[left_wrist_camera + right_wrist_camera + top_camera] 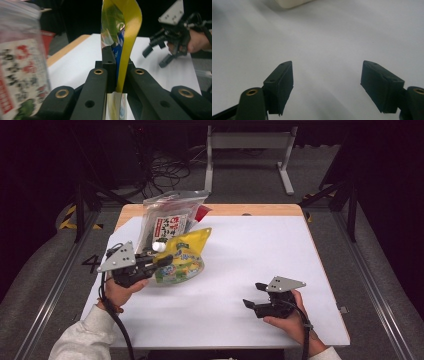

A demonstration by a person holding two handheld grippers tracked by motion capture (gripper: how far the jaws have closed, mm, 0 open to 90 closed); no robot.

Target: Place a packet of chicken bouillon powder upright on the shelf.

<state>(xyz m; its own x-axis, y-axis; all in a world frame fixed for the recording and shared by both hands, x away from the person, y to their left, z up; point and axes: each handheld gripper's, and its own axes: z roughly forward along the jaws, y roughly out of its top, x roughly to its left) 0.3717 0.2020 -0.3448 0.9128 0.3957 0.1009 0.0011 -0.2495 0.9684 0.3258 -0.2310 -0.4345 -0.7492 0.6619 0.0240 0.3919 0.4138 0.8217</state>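
Left gripper [161, 261] pinches one yellow snack bag [183, 257], long axis tilting up toward the table's back-right (one clear zip bag [167, 220] behind). Right gripper [254, 295] hovers, jaws spread, holding nothing.

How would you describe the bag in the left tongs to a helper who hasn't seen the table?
On the white table, look at its left side, where the left tongs are shut on a yellow bag. Unlike the clear packet with red print just behind it, it is bright yellow.

The left gripper [117, 75] pinches the yellow snack bag [130, 37] upright, a clear packet [20, 67] just beside it.
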